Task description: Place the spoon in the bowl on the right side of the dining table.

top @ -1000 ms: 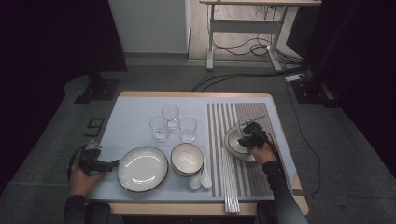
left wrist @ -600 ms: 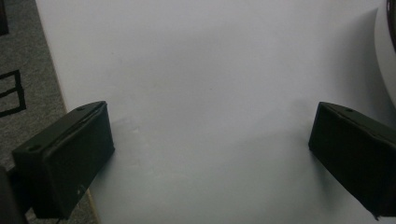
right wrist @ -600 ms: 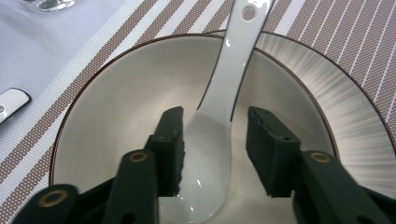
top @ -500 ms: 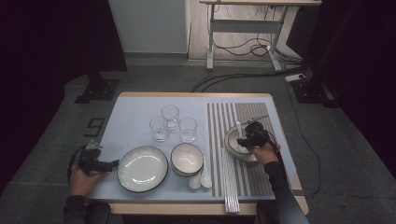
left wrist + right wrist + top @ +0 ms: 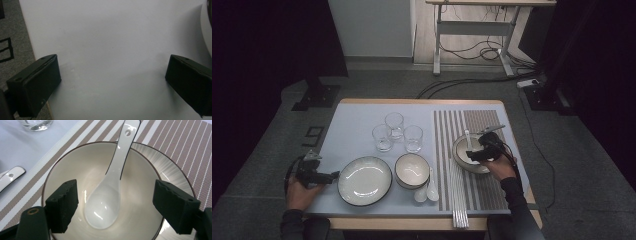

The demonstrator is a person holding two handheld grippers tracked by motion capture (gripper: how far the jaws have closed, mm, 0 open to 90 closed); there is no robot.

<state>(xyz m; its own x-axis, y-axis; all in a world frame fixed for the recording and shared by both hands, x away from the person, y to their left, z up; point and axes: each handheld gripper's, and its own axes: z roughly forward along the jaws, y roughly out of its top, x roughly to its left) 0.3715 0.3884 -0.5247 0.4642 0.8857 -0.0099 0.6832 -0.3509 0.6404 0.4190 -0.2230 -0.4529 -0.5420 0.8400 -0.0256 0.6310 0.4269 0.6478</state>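
Note:
A white ceramic spoon (image 5: 117, 165) lies in a pale, dark-rimmed bowl (image 5: 75, 170), its handle resting over the far rim. The bowl (image 5: 464, 157) stands on the striped placemat (image 5: 497, 195), with the spoon (image 5: 468, 139) in it. My right gripper (image 5: 115, 187) hovers over the bowl (image 5: 476, 152). Its jaws have just been opening and now stand apart on either side of the spoon's scoop without touching it. My left gripper (image 5: 332, 176) rests at the table's left front edge, open and empty (image 5: 111, 60), pointing at a large plate (image 5: 364, 180).
A second stack of bowls (image 5: 412, 170) sits beside the plate, with two white spoons (image 5: 427, 190) in front of it. Three glasses (image 5: 394, 122) stand mid-table. Pale chopsticks (image 5: 457, 205) lie along the placemat's left side. The plate's rim (image 5: 207, 30) shows at the right.
The right gripper has shifted slightly to the right over the bowl, and its jaws now stand apart with the spoon lying free in the bowl. The left gripper has kept still.

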